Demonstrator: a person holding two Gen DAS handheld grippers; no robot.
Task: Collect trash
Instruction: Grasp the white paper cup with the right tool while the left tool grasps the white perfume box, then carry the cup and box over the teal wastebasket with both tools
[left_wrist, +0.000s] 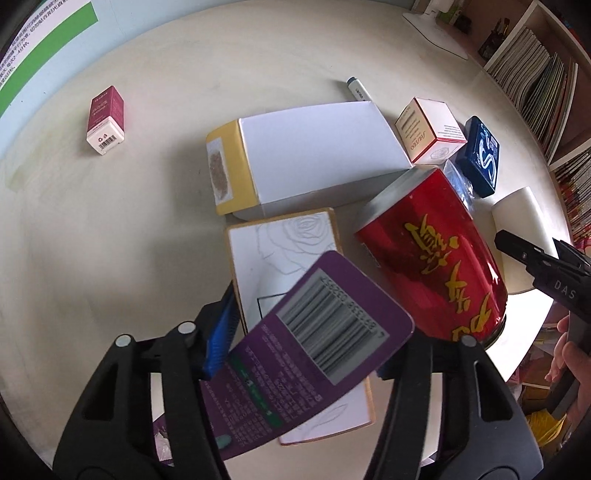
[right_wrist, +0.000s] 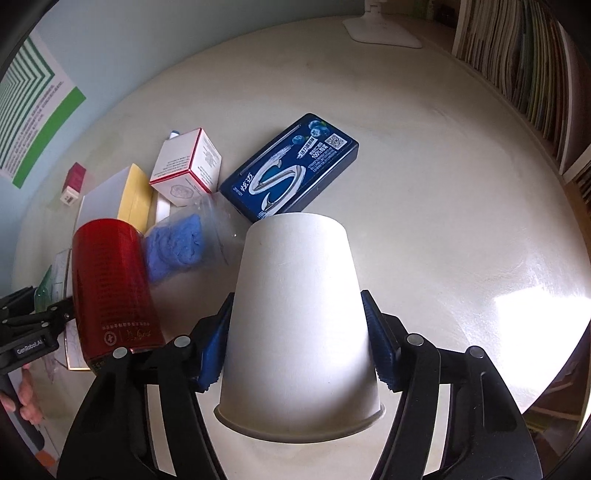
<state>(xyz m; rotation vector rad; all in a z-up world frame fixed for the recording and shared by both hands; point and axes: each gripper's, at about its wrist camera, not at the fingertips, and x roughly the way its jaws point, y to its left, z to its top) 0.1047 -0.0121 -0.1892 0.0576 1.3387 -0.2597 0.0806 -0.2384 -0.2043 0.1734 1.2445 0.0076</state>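
Purple cardboard, barcode side up: that flat purple carton (left_wrist: 317, 350) sits right between the blue pads of the left hand-held gripper (left_wrist: 295, 354), tilted up off the cream tabletop (left_wrist: 110, 240). The left pad presses its edge and the right pad is hidden behind the carton's corner, so it looks gripped, though I cannot confirm both contacts.

Take the red drinks can with gold lettering (left_wrist: 439, 258) as the landmark, lying on its side. The purple carton is just in front and left of it, close to the lens. Under the carton, a white card with an outlined rose (left_wrist: 288, 251) lies flat beside the can. Behind the can, a long white box with a yellow end (left_wrist: 306, 155); beyond its far end, a small white-and-red carton (right_wrist: 188, 166) and a dark blue gum box (right_wrist: 295, 170). A crumpled blue glove in clear plastic (right_wrist: 177, 243) lies just beside the can.

Right of the can, the right hand-held gripper (right_wrist: 295, 354) is clamped on an upturned white paper cup (right_wrist: 295, 314), both blue pads tight against its wall, rim towards the camera.

Far left of the can, a small maroon box (left_wrist: 106, 119) stands alone.
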